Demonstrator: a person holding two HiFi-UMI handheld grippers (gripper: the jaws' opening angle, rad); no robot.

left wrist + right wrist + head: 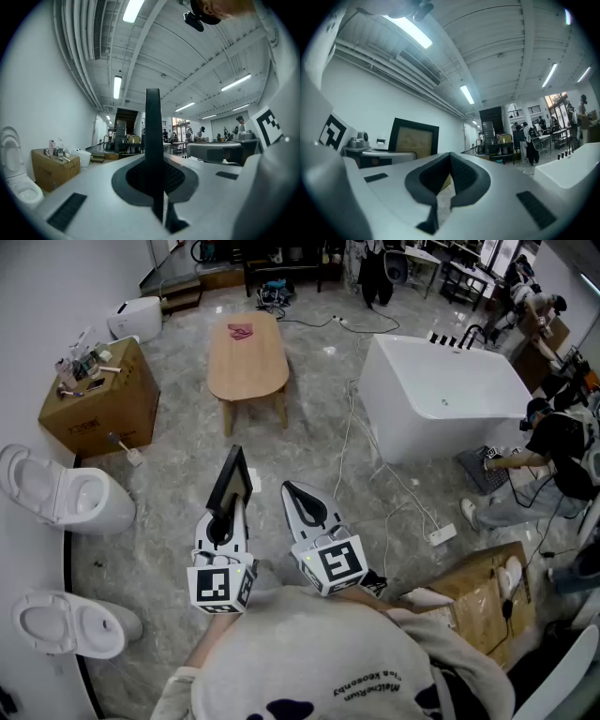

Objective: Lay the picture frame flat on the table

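A black picture frame [231,484] stands upright, edge-on, in front of me over the marble floor, with my left gripper [225,517] shut on its lower edge. In the left gripper view the picture frame [153,131] is a dark vertical bar rising from between the pads of the left gripper [154,180]. My right gripper [294,491] is level beside it, shut and holding nothing. The right gripper view shows the right gripper [450,161] with jaws together and the picture frame [414,138] off to its left, tan picture facing it. The oval wooden table [247,367] stands further ahead.
A pink item [241,331] lies on the table. A cardboard box [98,407] and two toilets [64,495] [66,624] line the left wall. A white bathtub [441,395], floor cables [394,486], another box [483,592] and a seated person [553,460] are to the right.
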